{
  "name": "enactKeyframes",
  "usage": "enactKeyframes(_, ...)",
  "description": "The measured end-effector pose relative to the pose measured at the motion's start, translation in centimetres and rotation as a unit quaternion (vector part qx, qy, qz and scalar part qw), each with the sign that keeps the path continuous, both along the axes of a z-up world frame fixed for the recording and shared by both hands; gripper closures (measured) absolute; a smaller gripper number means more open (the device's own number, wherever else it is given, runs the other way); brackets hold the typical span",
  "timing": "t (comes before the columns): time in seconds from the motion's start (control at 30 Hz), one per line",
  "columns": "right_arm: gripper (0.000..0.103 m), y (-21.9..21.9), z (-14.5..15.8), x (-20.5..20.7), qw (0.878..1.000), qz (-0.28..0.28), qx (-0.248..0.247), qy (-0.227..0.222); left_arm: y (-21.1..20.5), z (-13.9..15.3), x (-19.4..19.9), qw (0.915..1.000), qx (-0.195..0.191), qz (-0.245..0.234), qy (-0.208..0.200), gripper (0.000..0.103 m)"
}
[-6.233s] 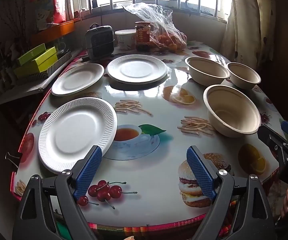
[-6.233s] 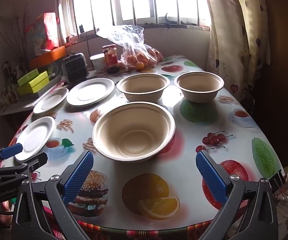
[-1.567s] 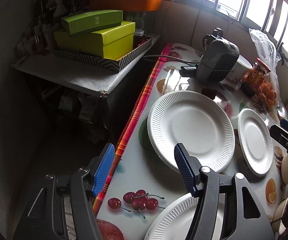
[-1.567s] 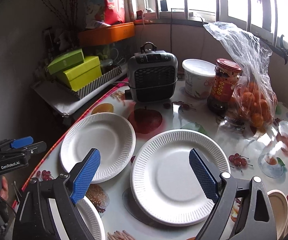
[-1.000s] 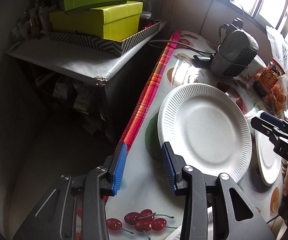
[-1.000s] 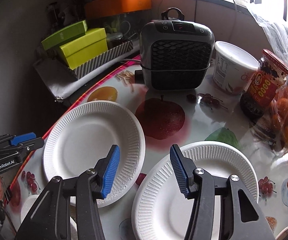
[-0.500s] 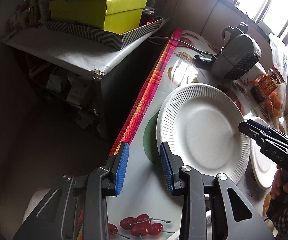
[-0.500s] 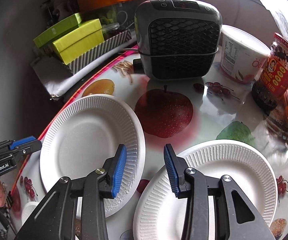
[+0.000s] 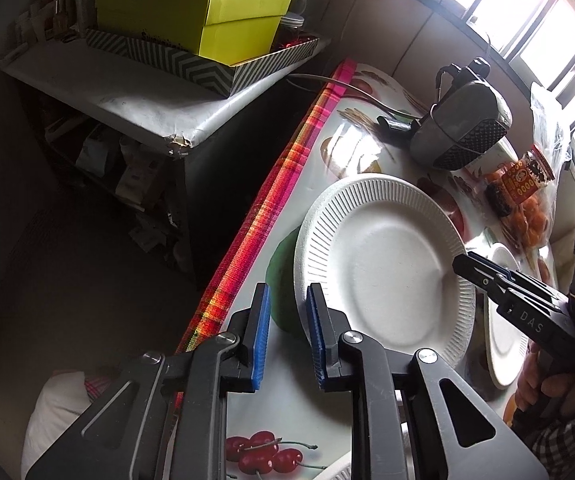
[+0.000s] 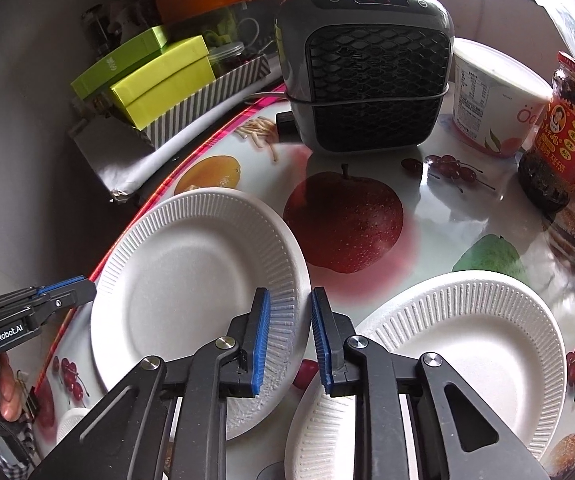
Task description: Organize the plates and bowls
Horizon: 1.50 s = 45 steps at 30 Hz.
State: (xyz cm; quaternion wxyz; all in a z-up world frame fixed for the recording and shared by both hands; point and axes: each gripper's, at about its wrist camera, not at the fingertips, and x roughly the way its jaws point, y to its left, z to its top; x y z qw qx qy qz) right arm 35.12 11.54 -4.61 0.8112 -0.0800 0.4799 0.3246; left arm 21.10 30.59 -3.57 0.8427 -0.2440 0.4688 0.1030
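A white paper plate (image 9: 383,260) lies near the table's left edge; it also shows in the right wrist view (image 10: 195,280). My left gripper (image 9: 285,332) is partly open, its jaws straddling the plate's near-left rim without closing on it. My right gripper (image 10: 287,332) is partly open around the same plate's right rim. A second white plate (image 10: 459,344) lies to the right, its rim under my right finger; it shows partly in the left wrist view (image 9: 503,340). A third plate's rim (image 9: 339,470) shows at the bottom.
A grey heater (image 10: 367,56) stands at the back with a white tub (image 10: 491,100), a sauce jar (image 10: 563,136) and a bag of oranges (image 9: 531,216). A side shelf with green boxes (image 9: 203,12) stands beyond the table's plaid edge (image 9: 263,216).
Both grippers have moved onto opposite rims of the left plate and their jaws have narrowed further.
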Motion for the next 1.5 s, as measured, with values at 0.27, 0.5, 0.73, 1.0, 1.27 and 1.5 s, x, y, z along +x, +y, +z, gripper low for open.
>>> enactKeyframes(0.27, 0.083, -0.1, 0.0, 0.0, 1.000, -0.005, 0.003, 0.003, -0.1, -0.2, 0.3, 0.9999, -0.016, -0.002, -0.005, 0.088)
enactKeyframes(0.5, 0.083, -0.2, 0.0, 0.1, 1.000, -0.008, 0.007, 0.007, -0.3, -0.2, 0.3, 0.9998, -0.013, -0.007, -0.012, 0.092)
enactKeyframes(0.73, 0.083, -0.3, -0.2, 0.2, 1.000, -0.012, 0.009, 0.010, -0.2, 0.0, 0.2, 0.9997, -0.016, -0.004, -0.018, 0.092)
enactKeyframes(1.0, 0.083, -0.6, 0.3, -0.2, 1.000, -0.015, 0.018, 0.012, 0.0, 0.5, -0.4, 0.9995, -0.020, 0.001, -0.025, 0.092)
enactKeyframes(1.27, 0.084, -1.0, 1.8, -1.6, 1.000, -0.014, 0.027, 0.007, -0.2, 1.8, -1.8, 0.9993, -0.017, 0.003, -0.034, 0.092)
enactKeyframes(1.5, 0.084, -1.8, 3.5, -3.4, 0.999, -0.019, 0.036, -0.004, -0.8, 3.3, -3.4, 0.9986, -0.019, -0.001, -0.050, 0.092)
